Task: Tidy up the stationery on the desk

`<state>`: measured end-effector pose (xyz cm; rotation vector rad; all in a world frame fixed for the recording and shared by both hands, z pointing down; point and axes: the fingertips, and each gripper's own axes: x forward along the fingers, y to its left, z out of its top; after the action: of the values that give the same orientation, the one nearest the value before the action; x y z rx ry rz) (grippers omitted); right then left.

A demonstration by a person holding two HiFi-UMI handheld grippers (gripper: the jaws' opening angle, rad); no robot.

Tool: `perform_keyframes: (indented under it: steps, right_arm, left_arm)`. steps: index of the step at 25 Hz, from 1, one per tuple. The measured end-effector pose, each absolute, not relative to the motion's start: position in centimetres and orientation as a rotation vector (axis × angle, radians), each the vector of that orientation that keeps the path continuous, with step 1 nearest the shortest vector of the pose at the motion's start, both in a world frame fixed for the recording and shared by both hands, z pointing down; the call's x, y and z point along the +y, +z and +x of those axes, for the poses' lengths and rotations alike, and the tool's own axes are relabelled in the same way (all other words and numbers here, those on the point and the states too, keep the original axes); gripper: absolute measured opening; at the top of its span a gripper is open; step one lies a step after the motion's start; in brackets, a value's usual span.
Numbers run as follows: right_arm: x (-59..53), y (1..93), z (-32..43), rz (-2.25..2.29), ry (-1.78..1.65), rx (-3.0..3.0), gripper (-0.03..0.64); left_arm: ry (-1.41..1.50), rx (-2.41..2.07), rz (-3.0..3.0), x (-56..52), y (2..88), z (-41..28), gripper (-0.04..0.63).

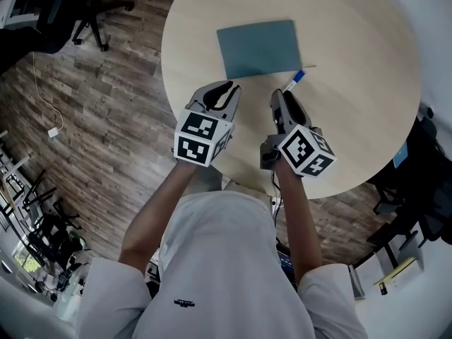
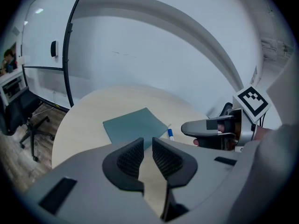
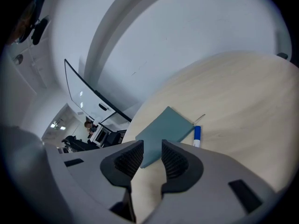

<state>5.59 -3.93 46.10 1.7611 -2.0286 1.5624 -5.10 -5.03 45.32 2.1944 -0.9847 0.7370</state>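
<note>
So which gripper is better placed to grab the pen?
Right, probably. The pen lies just ahead of the right gripper, beside the notebook; the left gripper faces the notebook's near edge instead.

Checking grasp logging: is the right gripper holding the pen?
No, the right gripper is empty with its jaws apart; the pen lies on the table.

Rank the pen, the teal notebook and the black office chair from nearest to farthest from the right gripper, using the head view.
1. pen, on the table just ahead of the right gripper.
2. teal notebook, flat on the table, farther ahead, slightly left.
3. black office chair, on the floor far left, past the table's edge.
</note>
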Motion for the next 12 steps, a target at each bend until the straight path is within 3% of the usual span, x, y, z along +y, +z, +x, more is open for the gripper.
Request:
perform_keyframes:
  steps: [7, 12]
  right_arm:
    - [-6.2, 49.5, 5.2, 1.788, 1.655, -1.951, 0.127]
    - [-7.5, 52.1, 6.0, 1.815, 1.669, -1.870, 0.163]
  left_arm:
    - [0.781, -0.984, 2.189, -7.1, 49.1, -5.6, 0.055]
    - [0.836, -0.934, 2.197, -7.8, 52.0, -5.0, 0.110]
